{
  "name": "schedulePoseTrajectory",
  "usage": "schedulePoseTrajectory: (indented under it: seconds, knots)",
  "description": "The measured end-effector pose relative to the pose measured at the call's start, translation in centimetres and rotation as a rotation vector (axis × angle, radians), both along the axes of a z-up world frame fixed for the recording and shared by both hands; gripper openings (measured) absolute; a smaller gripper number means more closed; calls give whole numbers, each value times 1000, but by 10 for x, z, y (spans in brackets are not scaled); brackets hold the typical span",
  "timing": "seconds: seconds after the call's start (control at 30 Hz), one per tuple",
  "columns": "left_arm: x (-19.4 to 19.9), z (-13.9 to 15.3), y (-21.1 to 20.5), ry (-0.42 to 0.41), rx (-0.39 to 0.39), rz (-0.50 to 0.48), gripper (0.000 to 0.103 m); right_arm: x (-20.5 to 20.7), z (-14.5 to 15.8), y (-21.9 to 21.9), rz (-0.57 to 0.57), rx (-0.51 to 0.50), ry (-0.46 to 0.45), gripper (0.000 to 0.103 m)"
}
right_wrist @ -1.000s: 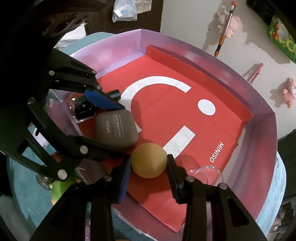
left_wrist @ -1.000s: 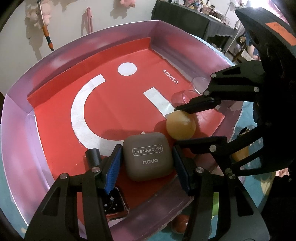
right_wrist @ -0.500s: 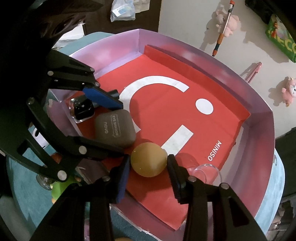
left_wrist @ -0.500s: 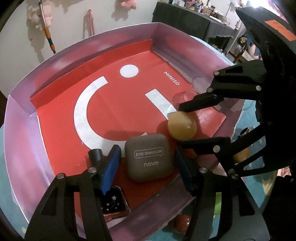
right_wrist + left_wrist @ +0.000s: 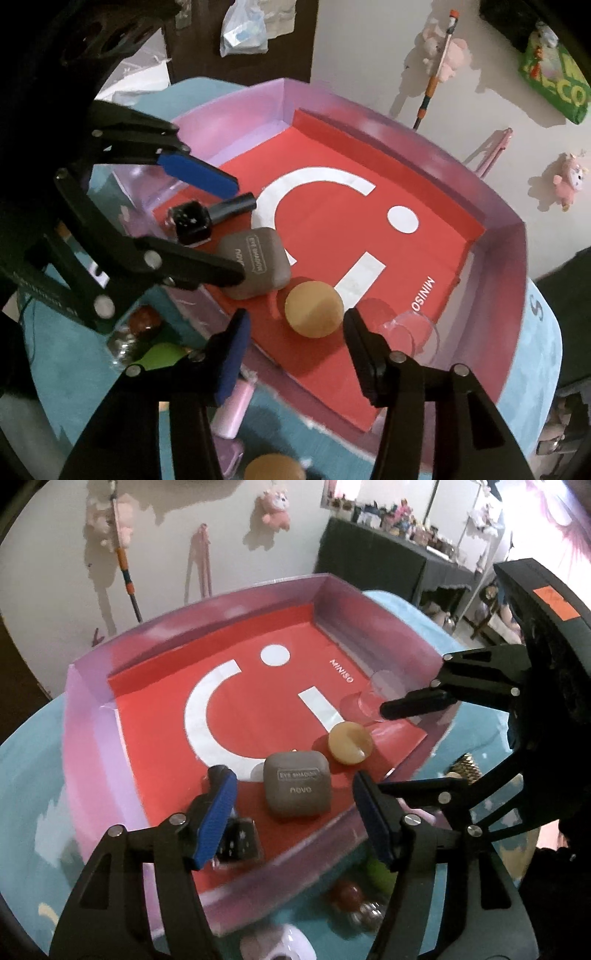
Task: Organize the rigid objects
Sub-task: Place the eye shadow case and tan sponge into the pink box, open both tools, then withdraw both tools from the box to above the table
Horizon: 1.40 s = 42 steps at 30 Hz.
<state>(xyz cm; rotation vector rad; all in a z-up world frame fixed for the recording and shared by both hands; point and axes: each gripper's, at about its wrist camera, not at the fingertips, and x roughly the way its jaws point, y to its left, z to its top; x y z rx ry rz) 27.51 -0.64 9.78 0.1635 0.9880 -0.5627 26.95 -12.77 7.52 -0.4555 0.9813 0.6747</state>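
A pink tray [image 5: 92, 738] with a red MINISO liner holds a grey-brown eye shadow case [image 5: 295, 788], a tan round disc [image 5: 350, 743], a black square bottle [image 5: 190, 221] and a clear glass [image 5: 410, 332]. My left gripper [image 5: 291, 775] hovers over the case. Its jaws are opening, and the blue pads stand apart from the case's sides. My right gripper [image 5: 295, 319] hangs above the disc [image 5: 314, 308], its jaws also opening, with the pads off the disc. Both objects rest on the liner near the tray's front wall.
On the teal cloth [image 5: 29, 775] in front of the tray lie a red-brown ball [image 5: 144, 319], a green object [image 5: 162, 356], a pink item [image 5: 232, 413] and another tan disc [image 5: 273, 469]. Plush toys hang on the wall behind.
Both grippers widened their jaws and rose away from the tray. The eye shadow case and the tan disc stayed lying on the red liner.
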Motion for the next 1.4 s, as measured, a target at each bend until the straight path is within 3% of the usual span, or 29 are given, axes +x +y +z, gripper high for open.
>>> schedulePoseTrajectory:
  seconds: [0.07,0.3,0.5,0.73,0.93,1.17,1.4]
  knots:
    - [-14,11,3,-43,-19,15,79,-9,9,-3,-12,13,-20,64]
    - [-68,46,16,-150,-127,54,82,-51,47,-21,-77,109,-83,75]
    - [-120,71,24,-263,-170,116,93,-90,79,-42,-162,220,-151,85]
    - [-176,75,23,-387,-128,230,94,-143,97,-66,-268,300,-265,100]
    - [-221,65,13,-472,-88,284,94,-186,88,-79,-344,363,-312,103]
    - [-243,41,18,-448,-135,386,95,-210,59,-83,-431,391,-327,103]
    - [-239,6,19,-389,-137,459,95,-221,24,-81,-500,332,-350,103]
